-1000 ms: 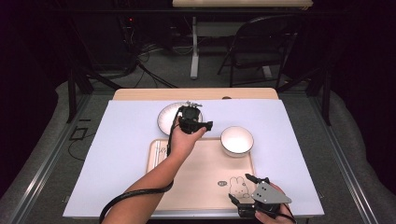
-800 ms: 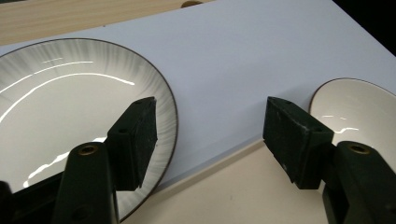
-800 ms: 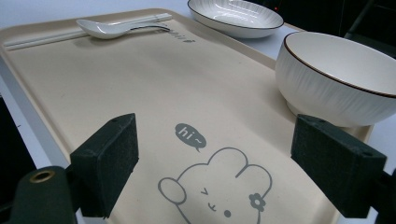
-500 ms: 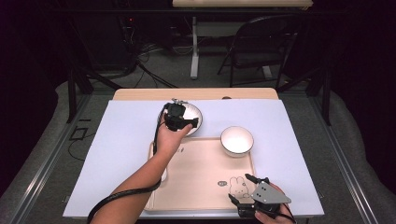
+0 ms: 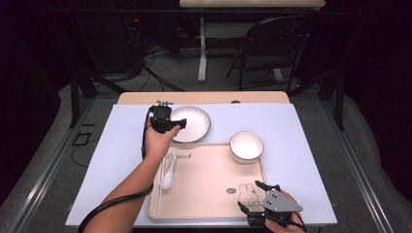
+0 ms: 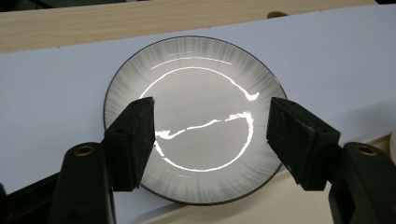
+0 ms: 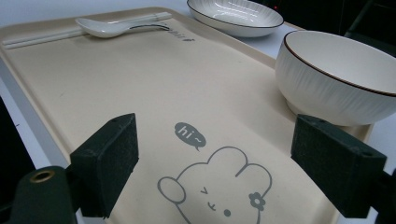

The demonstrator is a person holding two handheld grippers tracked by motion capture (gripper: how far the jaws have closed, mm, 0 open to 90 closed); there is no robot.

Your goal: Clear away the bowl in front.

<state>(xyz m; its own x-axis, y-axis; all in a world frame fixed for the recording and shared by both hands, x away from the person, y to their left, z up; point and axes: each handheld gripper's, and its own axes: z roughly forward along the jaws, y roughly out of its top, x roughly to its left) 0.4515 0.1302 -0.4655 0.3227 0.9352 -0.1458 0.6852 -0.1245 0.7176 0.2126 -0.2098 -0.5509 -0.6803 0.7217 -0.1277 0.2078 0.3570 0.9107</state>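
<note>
**Plate set down beyond the tray**

The left hand-held gripper (image 5: 179, 124) hangs over the plate (image 5: 192, 124), its jaws just opened wide with nothing pinched. The plate is round, glossy, pale grey with a dark rim and fine radial streaks, lying near the bench's far edge. The right hand-held gripper (image 5: 253, 195) gapes empty over the matte beige tray (image 5: 204, 189).

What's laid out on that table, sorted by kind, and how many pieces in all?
Plate: 1
Bowl: 1
Spoon: 1
Chopsticks: 1 pair
Tray: 1
Total: 5
</note>
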